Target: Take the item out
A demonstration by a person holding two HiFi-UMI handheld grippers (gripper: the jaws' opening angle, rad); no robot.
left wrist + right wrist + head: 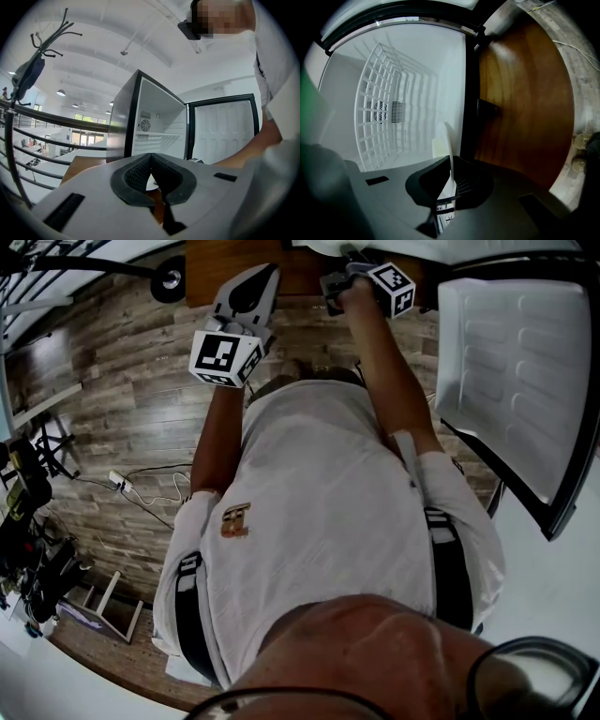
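A thin white item (446,140), flat like a plate seen edge-on, stands in the mouth of the small open fridge (157,126). My right gripper (451,164) is shut on its near edge, with the dark pads pressed on both faces. In the head view the right gripper (339,279) reaches toward the fridge at the top, and the item is hidden there. My left gripper (151,158) is shut with nothing between its pads. It is held back and left of the fridge (248,292).
The fridge door (516,371) hangs open to the right, its white liner facing me. A white wire shelf (379,108) and a fan grille sit inside. The fridge rests on a brown wooden top (520,108). Cables lie on the plank floor (131,409) at the left.
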